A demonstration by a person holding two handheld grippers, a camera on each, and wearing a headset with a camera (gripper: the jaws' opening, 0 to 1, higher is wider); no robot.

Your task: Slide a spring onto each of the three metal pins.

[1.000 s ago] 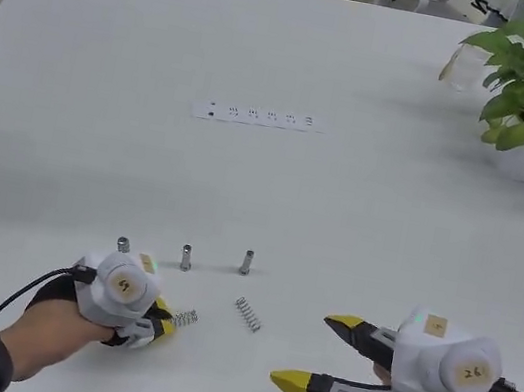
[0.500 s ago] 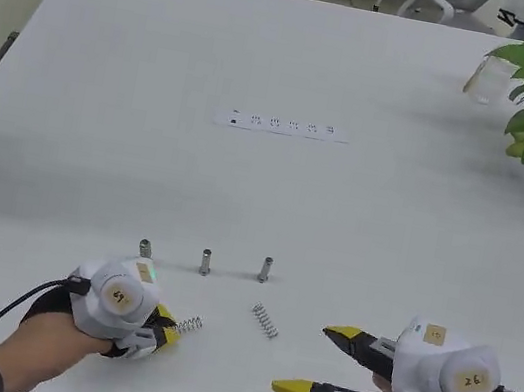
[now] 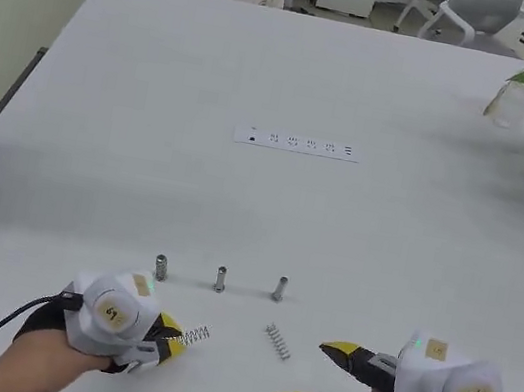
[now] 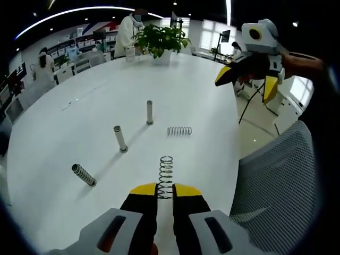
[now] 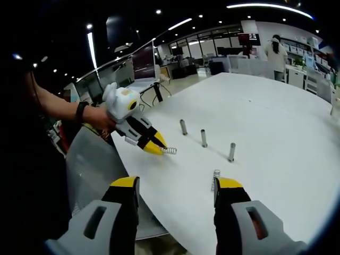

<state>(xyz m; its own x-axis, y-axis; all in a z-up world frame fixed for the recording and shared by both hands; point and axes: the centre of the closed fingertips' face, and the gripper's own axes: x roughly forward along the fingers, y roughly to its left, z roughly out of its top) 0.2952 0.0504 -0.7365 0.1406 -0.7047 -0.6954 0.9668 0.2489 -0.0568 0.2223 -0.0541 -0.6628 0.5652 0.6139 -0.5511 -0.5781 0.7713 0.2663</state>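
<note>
My left gripper [image 3: 174, 339] is pinched on one end of a spring [image 3: 196, 333]; its long axis runs straight out of the jaws toward 2 o'clock in the head view (dead 12 in the left gripper view), the free end just short of the row of three pins [image 3: 220, 278]. The end pin [image 3: 161, 267] at 9 o'clock wears a coil. A second spring [image 3: 277, 341] lies flat on the table [image 3: 151, 136], axis 11-to-5, at 11 o'clock from my right gripper [image 3: 299, 372], jaws wide apart
</note>
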